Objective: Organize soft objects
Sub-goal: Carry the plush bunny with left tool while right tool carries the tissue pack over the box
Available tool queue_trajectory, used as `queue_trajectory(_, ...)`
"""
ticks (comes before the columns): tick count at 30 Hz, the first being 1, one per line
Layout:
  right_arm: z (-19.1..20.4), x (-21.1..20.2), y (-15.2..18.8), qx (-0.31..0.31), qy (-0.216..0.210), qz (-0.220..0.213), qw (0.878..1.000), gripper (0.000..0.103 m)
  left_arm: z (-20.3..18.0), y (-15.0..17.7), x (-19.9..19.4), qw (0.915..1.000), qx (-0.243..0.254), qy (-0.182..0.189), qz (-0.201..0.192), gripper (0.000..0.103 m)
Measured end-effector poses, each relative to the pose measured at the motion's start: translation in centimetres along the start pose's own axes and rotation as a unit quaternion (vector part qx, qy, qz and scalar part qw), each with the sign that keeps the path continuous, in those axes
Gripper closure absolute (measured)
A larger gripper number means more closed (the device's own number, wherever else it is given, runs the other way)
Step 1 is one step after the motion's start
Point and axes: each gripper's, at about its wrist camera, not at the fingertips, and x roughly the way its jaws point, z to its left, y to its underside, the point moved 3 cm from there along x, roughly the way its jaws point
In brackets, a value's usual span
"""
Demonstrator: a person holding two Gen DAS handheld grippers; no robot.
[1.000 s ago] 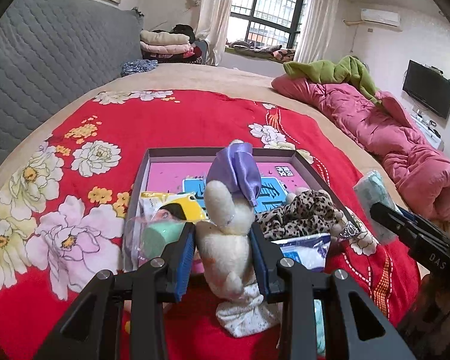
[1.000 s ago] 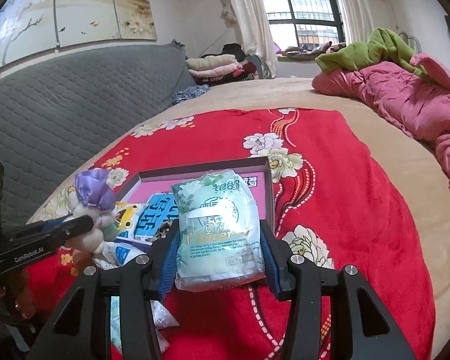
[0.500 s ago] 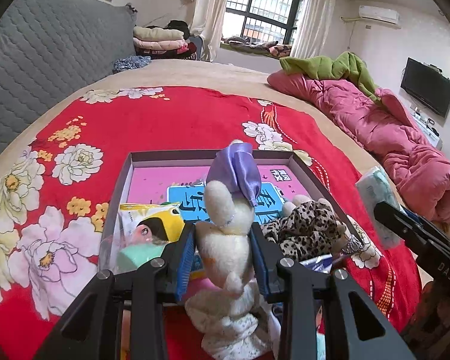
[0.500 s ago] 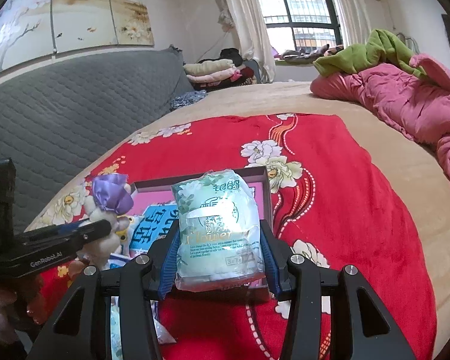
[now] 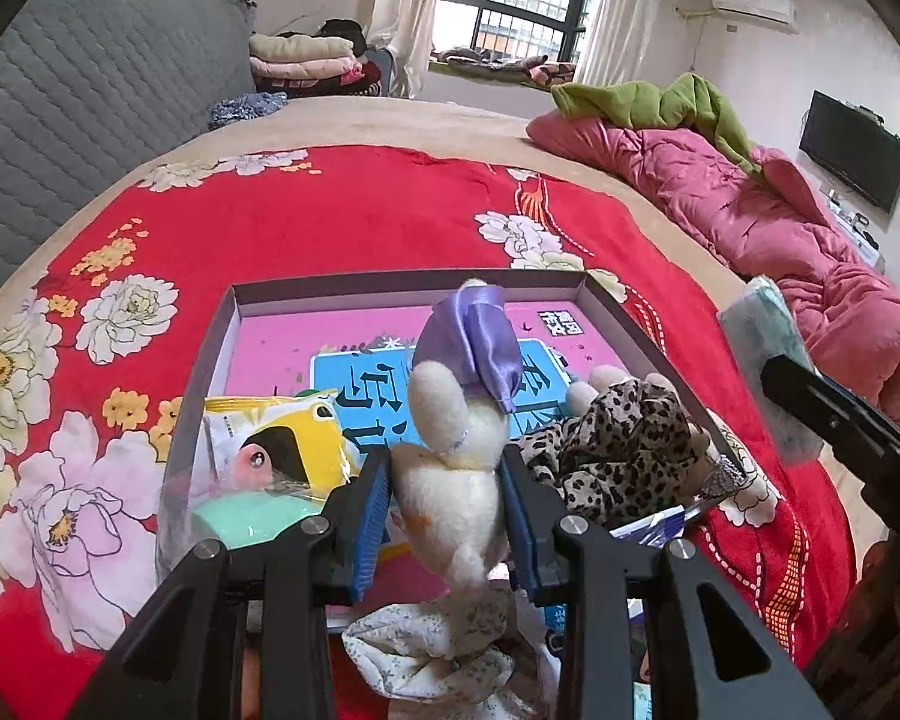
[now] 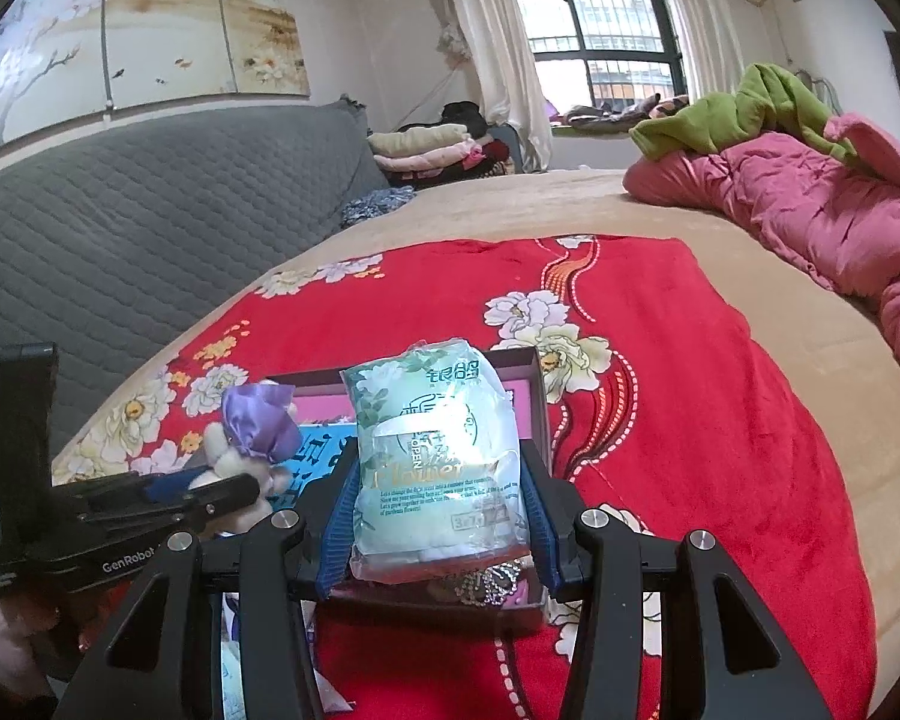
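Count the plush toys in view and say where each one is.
2. A white plush toy with a purple bow is clamped in the left gripper; a leopard-print one lies in the box. Others may be hidden.

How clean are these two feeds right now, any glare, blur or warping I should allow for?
Left wrist view: sharp, daylit; fisheye bends the tray rim; corners vignetted black. Right wrist view: window slightly blown out, glare on the tissue pack wrapper, print mostly readable.

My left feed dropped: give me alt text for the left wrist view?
The left tongs grip a cream plush toy with a purple bow over an open box on a red floral blanket. A leopard-print plush and a yellow packet lie inside.
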Motion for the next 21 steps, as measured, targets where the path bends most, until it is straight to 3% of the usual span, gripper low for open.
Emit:
queue_trajectory(10, -0.7, 0.6, -0.1, 0.008, 0.012, 0.004, 1.0, 0.053, 0.0, 0.3, 1.3, 0.9997, 0.003, 0.014, 0.02, 0.067)
queue_trajectory(21, 1.1, 2.3, 0.6, -0.026, -0.006, 0.027, 0.999, 0.053, 0.2, 0.7, 2.1, 0.9993, 0.005, 0.006, 0.036, 0.067)
